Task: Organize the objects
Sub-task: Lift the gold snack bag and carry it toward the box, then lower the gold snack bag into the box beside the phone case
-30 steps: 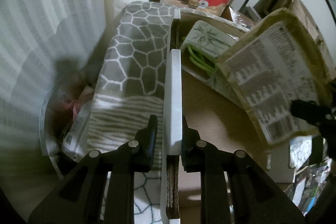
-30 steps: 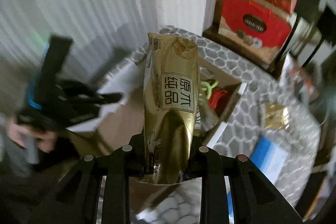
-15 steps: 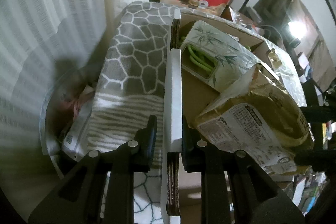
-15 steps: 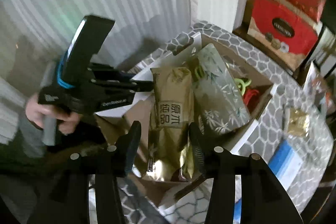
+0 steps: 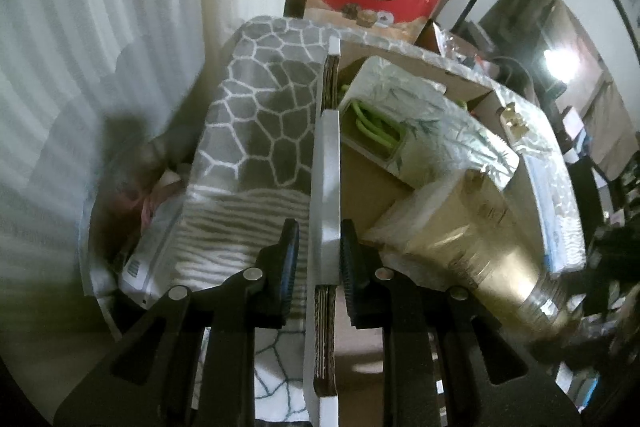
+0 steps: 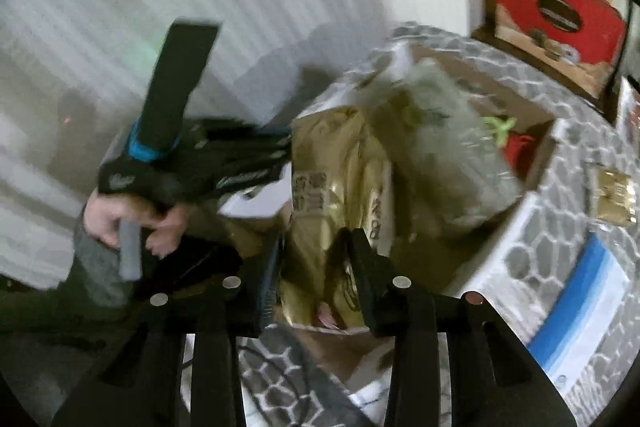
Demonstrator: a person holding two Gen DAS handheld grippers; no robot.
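A cardboard box (image 5: 368, 183) stands on a grey honeycomb-patterned tablecloth (image 5: 260, 107). My left gripper (image 5: 320, 251) is shut on the box's white-faced side wall (image 5: 326, 163). A gold bag (image 5: 480, 251) with printed characters lies in the box, leaning on a pale bamboo-print bag (image 5: 432, 123). In the right wrist view the gold bag (image 6: 332, 179) has its lower end between the jaws of my right gripper (image 6: 314, 267). Those jaws are closing, and the crumpled bag fills the gap and touches both fingers. Green looped items (image 5: 372, 131) lie deeper in the box.
A person's hand (image 6: 116, 219) holds the left gripper (image 6: 224, 163) at the box's left side. A blue-and-white pack (image 6: 580, 307) and a small gold packet (image 6: 616, 195) lie on the cloth to the right. A red gift box (image 6: 556, 7) stands behind; a white curtain hangs left.
The gold bag has gone from upright in the right gripper down into the box beside the bamboo-print bag. The right gripper tilted downward and opened. The left gripper has stayed on the box wall.
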